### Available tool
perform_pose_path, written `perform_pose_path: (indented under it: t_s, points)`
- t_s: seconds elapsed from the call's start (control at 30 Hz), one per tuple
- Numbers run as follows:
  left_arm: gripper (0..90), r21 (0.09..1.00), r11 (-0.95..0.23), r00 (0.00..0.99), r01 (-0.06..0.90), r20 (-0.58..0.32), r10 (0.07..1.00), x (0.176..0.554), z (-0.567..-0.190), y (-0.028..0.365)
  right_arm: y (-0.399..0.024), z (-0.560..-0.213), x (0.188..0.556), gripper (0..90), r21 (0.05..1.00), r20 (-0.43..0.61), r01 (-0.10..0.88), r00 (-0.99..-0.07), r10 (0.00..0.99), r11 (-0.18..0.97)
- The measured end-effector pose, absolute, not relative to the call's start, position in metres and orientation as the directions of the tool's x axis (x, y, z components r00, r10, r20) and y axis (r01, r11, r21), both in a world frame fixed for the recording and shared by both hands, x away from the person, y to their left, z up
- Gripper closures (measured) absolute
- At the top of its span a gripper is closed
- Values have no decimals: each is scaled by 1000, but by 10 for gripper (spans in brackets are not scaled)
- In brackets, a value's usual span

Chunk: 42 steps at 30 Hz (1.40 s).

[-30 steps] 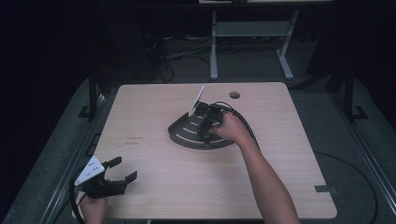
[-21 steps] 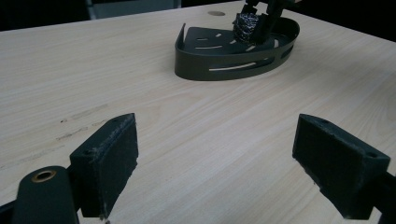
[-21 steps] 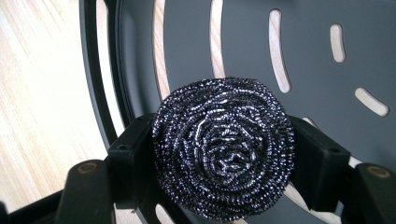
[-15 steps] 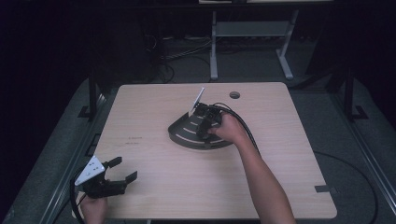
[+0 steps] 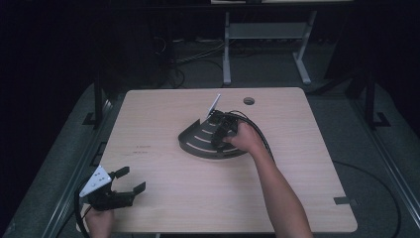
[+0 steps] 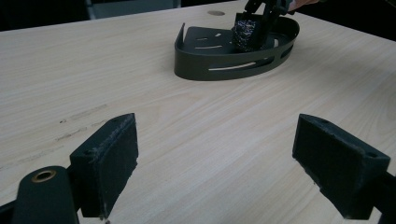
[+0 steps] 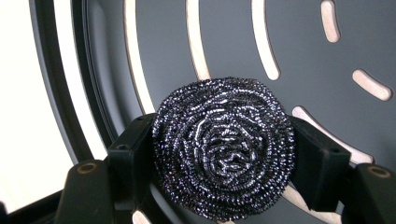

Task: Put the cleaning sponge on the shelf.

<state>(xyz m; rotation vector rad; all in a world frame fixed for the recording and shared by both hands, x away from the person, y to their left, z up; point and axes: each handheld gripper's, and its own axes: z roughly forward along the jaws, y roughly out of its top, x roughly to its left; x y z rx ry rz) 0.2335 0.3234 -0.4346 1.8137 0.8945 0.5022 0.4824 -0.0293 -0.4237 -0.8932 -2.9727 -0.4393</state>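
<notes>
A round steel-wool scourer (image 7: 224, 135) sits squeezed between the pads of my right gripper (image 7: 223, 161), which is shut on it. It hangs just over the slotted floor of a black quarter-round tray (image 7: 289, 51). From above, the right gripper (image 5: 219, 135) points down into that tray (image 5: 195, 146) at mid-table, with a hand behind it. My left gripper (image 5: 130, 181) rests near the table's front left corner, open. In the left gripper view its jaws (image 6: 215, 158) stand wide apart over bare wood, with the tray (image 6: 219, 67) and the scourer (image 6: 246, 31) far ahead.
The pale wooden table (image 5: 297, 163) has a round cable hole (image 5: 248, 100) at the back and a strip of dark tape (image 5: 342, 200) near its front right corner. Faint marks (image 5: 143, 148) lie left of the tray. A metal stand (image 5: 267, 34) and dark floor are beyond.
</notes>
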Motion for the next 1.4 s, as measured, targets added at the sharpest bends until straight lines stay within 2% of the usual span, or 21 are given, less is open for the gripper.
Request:
perform_pose_path:
  t_s: [0.93,1.4]
  points:
    - [137,914,-211,636,346,-64,769,233,-434,324,-30,-429,486,288,248,74,555,-828,555,794]
    - [137,913,-215,636,347,-61,769,234,-434,324,-42,-418,482,232,284,71,565,-818,571,775]
